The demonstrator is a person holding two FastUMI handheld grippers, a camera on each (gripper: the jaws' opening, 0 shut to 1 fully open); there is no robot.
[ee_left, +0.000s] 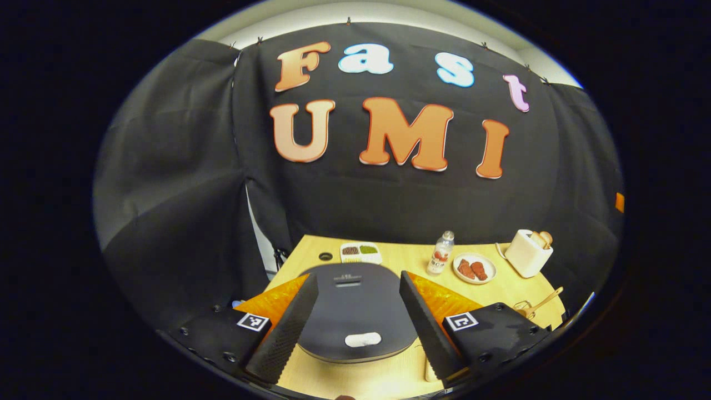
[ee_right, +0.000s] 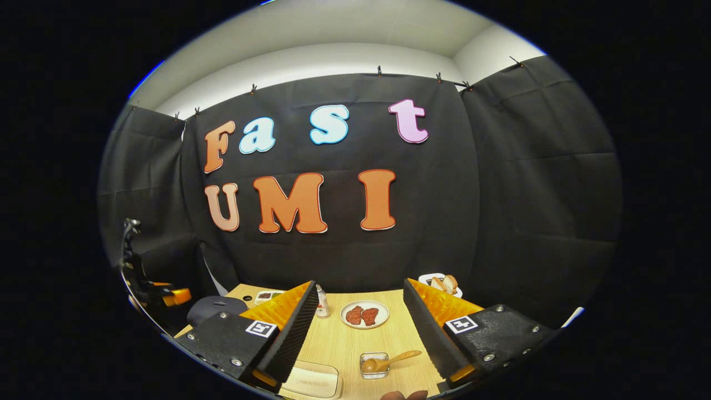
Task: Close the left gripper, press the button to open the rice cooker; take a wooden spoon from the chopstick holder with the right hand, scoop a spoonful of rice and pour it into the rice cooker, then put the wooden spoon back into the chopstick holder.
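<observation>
The dark grey rice cooker (ee_left: 355,311) sits with its lid down right in front of me, its pale button (ee_left: 362,339) at the near edge. My left gripper (ee_left: 358,276) hovers open above the lid, one finger on each side. The cooker (ee_right: 216,308) also appears at the far left of the right gripper view. A wooden spoon (ee_right: 389,361) rests in a small clear holder (ee_right: 374,365) just ahead of my open right gripper (ee_right: 359,283), which holds nothing. That spoon (ee_left: 543,303) lies at the table's right edge in the left gripper view. A clear rice tray (ee_right: 311,380) sits near the left finger.
On the wooden table (ee_left: 400,261) stand a small bottle (ee_left: 440,253), a plate of red meat (ee_left: 474,268), a white toaster with bread (ee_left: 527,253) and a divided tray (ee_left: 361,253). The left gripper (ee_right: 161,294) shows far left in the right gripper view. A hand (ee_right: 402,395) is at the bottom.
</observation>
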